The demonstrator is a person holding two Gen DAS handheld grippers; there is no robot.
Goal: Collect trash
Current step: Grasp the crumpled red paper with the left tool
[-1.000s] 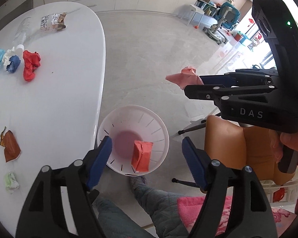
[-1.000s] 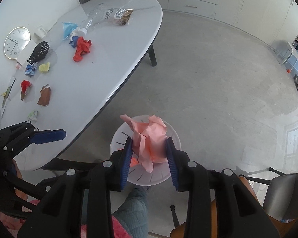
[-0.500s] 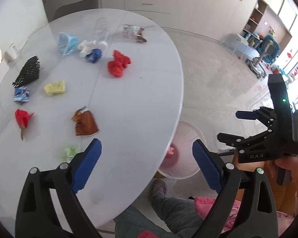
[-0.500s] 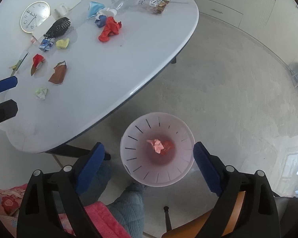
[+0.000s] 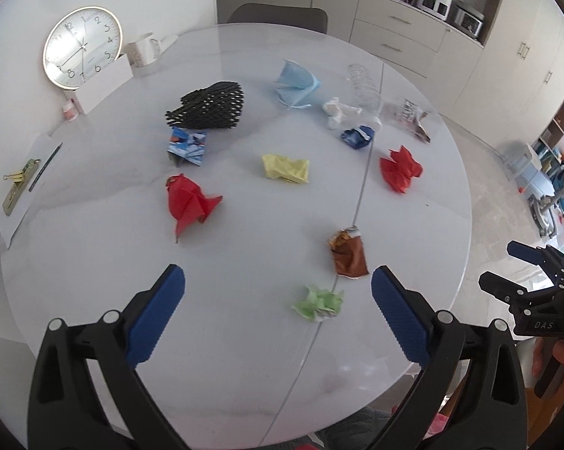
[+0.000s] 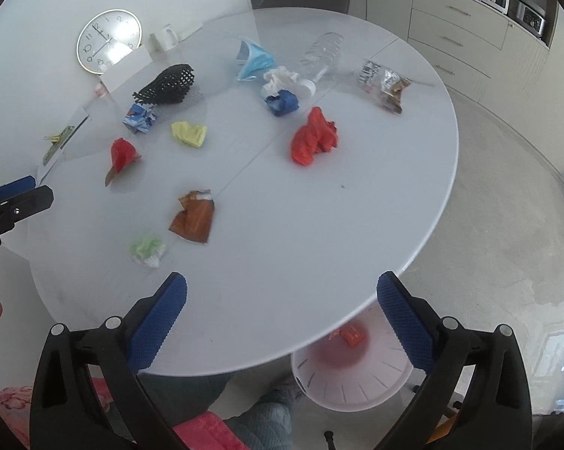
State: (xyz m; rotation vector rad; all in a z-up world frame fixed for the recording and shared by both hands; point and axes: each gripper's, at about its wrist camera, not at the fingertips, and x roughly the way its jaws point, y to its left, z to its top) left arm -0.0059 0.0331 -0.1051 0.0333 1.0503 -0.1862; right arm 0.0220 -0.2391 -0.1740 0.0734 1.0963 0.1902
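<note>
In the left wrist view, a wall clock (image 5: 82, 45) leans at the upper left of the white oval table (image 5: 244, 337). Left to right across the tabletop lie a red paper wad (image 5: 190, 202), a yellow paper wad (image 5: 285, 168), a green paper wad (image 5: 319, 302) low in the middle, a brown wrapper (image 5: 349, 257) just above it, and a second red wad (image 5: 400, 168) toward the right.

The left gripper (image 5: 278, 302) hangs over the near table edge, its jaws opening wide with nothing gripped. The right gripper (image 6: 282, 303) is likewise opening and empty. At the lower right of its view, the white waste basket (image 6: 357, 390) stands on the floor, partly under the table rim, with orange scraps in it.

The step in hand seems to be reaching for fresh trash. The green wad looks nearest: the next move calls for lowering the left gripper so its pads straddle the wad, then closing.
</note>
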